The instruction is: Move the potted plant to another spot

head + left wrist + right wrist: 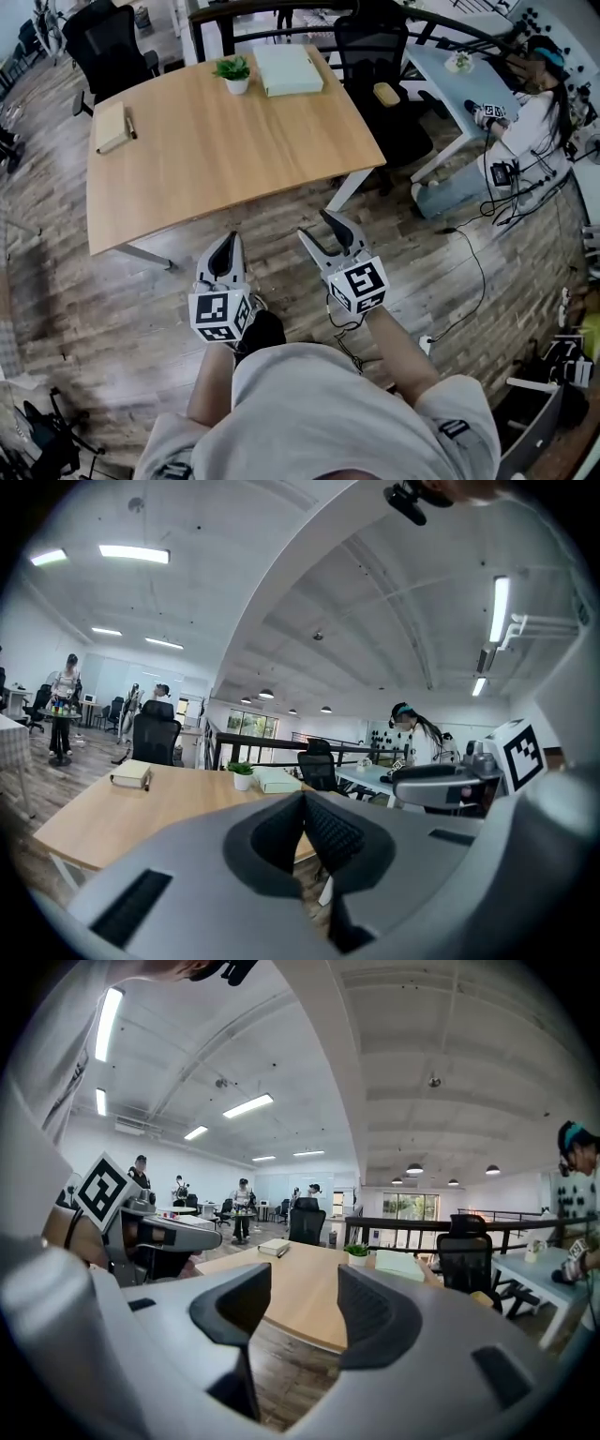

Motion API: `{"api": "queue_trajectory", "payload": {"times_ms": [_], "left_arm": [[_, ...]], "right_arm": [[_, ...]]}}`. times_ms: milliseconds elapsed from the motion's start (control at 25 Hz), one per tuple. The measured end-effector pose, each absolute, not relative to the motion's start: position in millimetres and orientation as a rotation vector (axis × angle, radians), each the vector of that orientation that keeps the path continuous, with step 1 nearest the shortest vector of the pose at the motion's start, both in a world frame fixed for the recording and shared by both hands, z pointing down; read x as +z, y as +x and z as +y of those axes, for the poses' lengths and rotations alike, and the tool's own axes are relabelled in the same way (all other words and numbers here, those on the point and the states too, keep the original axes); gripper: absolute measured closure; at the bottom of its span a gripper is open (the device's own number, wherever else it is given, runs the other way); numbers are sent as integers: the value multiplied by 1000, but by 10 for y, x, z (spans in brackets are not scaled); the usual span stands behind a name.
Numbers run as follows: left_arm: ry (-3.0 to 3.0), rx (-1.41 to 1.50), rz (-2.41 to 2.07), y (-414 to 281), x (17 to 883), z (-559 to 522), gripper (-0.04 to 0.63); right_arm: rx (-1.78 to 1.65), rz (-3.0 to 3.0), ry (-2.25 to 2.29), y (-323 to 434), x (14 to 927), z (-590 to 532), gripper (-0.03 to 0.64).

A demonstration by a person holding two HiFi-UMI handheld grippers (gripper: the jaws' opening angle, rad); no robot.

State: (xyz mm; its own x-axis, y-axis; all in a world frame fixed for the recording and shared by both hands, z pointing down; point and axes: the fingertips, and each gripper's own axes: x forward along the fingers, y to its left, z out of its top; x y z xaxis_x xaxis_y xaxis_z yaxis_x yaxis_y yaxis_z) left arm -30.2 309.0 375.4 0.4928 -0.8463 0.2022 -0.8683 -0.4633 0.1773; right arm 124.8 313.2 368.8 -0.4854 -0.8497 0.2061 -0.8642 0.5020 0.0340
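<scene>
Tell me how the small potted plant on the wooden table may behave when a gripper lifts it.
The potted plant is small, so probably light. Its white pot looks smooth, so jaws could slip on it. The leaves spread wider than the pot, so a high push might tip it on the table.

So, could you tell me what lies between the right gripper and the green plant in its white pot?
Head view: only plank floor and bare light wooden tabletop separate right gripper and potted plant.

table [216, 159] | on it: potted plant [232, 73] | pale flat box [288, 69] | notebook [112, 127] | pen [130, 124]
</scene>
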Motion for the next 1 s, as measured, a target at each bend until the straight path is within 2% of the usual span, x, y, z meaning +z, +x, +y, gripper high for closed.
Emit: {"api": "queue_trajectory", "payload": {"times_ms": [360, 1000], "left_arm": [[2458, 129, -1422, -620, 3910, 2348, 583], [2382, 204, -1502, -342, 4112, 745, 583]], "right_arm": [[173, -2472, 1491, 1181, 3845, 2392, 368], [228, -2540, 1372, 1573, 4135, 682, 289]]}}
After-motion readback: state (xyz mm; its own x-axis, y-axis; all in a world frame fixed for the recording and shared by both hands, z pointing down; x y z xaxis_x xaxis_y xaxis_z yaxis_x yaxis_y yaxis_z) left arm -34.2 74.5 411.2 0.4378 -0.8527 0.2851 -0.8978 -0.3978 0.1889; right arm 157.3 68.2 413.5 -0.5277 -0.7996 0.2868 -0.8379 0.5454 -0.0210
